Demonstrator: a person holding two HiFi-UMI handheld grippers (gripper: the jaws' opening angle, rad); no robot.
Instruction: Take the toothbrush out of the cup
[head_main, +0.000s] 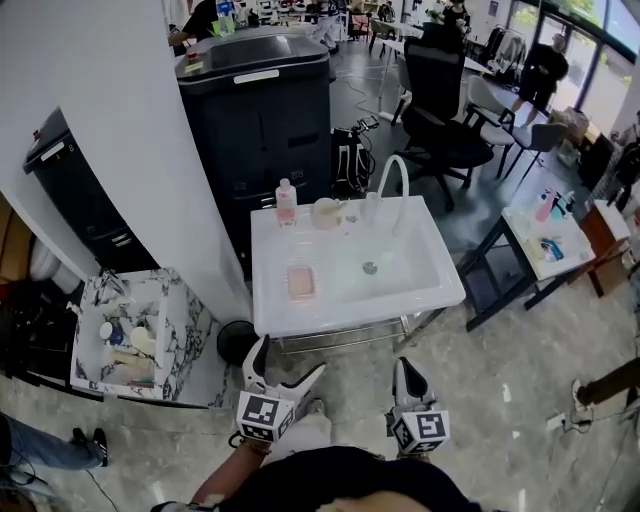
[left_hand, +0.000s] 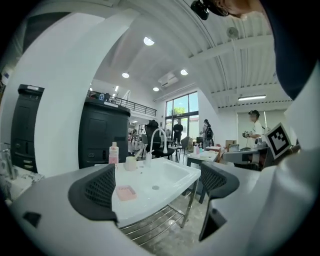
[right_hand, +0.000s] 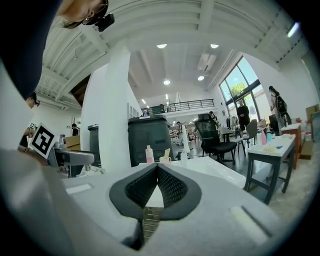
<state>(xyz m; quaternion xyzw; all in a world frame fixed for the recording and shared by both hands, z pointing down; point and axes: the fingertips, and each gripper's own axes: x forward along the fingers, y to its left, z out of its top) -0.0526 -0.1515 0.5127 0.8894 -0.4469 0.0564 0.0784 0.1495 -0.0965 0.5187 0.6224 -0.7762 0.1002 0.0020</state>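
Note:
A pale cup (head_main: 326, 213) stands on the back ledge of the white sink (head_main: 430, 296), left of the faucet (head_main: 392, 182). A toothbrush (right_hand: 166, 153) leans out of the cup (right_hand: 164, 160). In the left gripper view the cup (left_hand: 131, 163) shows far off between the jaws. My left gripper (head_main: 290, 379) hangs open below the sink's front edge, holding nothing. My right gripper (head_main: 406, 381) is shut and empty, also short of the sink, its pads (right_hand: 165, 187) pressed together.
A pink bottle (head_main: 286, 202) stands left of the cup and a pink soap dish (head_main: 300, 281) lies on the sink's left ledge. A black cabinet (head_main: 260, 110) is behind, a marble side table (head_main: 175, 330) to the left, an office chair (head_main: 440, 130) and a small table (head_main: 540, 235) to the right.

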